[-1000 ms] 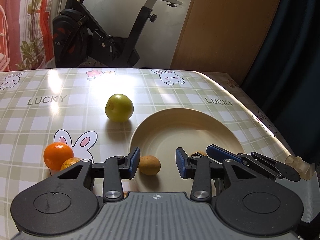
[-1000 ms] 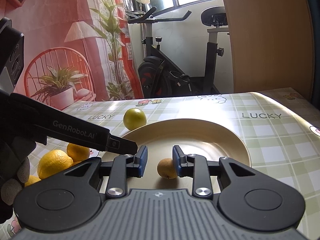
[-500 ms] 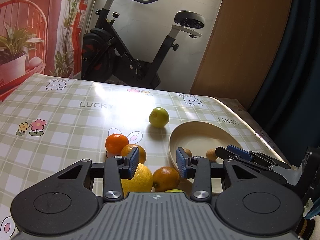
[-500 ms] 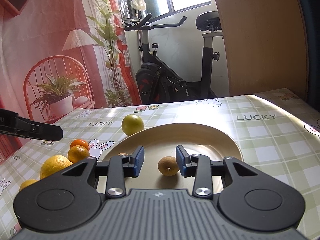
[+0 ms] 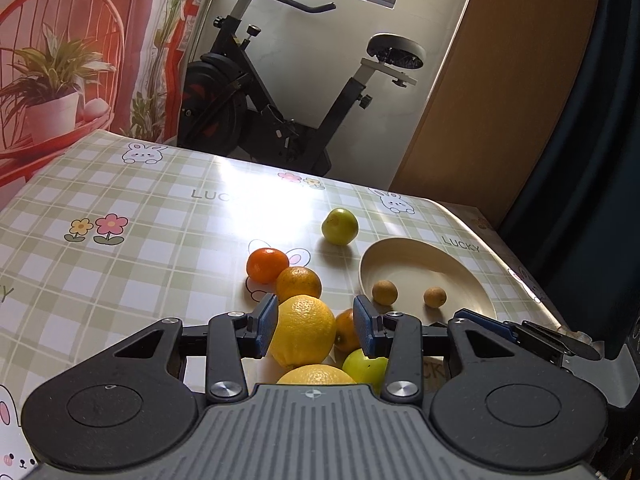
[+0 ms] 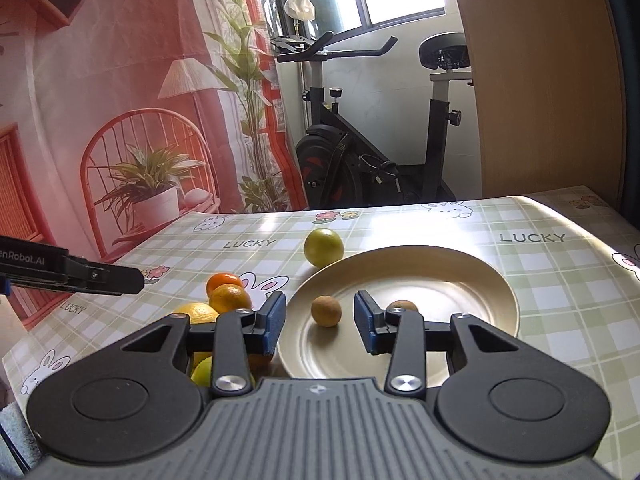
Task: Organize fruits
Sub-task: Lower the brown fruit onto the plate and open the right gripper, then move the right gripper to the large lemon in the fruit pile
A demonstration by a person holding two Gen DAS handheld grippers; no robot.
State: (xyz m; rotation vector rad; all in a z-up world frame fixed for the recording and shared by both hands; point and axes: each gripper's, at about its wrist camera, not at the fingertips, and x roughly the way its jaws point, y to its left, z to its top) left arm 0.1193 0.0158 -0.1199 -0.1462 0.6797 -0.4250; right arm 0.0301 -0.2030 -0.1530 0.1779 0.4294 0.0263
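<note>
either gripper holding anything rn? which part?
Nothing held. Right gripper has just been opening; the small brown fruit sits free on the plate. Left gripper is open, above the lemon.

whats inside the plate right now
Two small brown fruits lie in the plate. The right gripper covers part of its near rim, so that strip is unseen.

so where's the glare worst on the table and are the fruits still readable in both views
Left wrist view: window light washes out the tablecloth just beyond the green fruit, nearly erasing the LUCKY print; every fruit stays sharp, with shadows falling toward the camera. Right wrist view: milder sheen on the far cloth and the plate; the window itself is blown out; fisheye bends the table edges.
</note>
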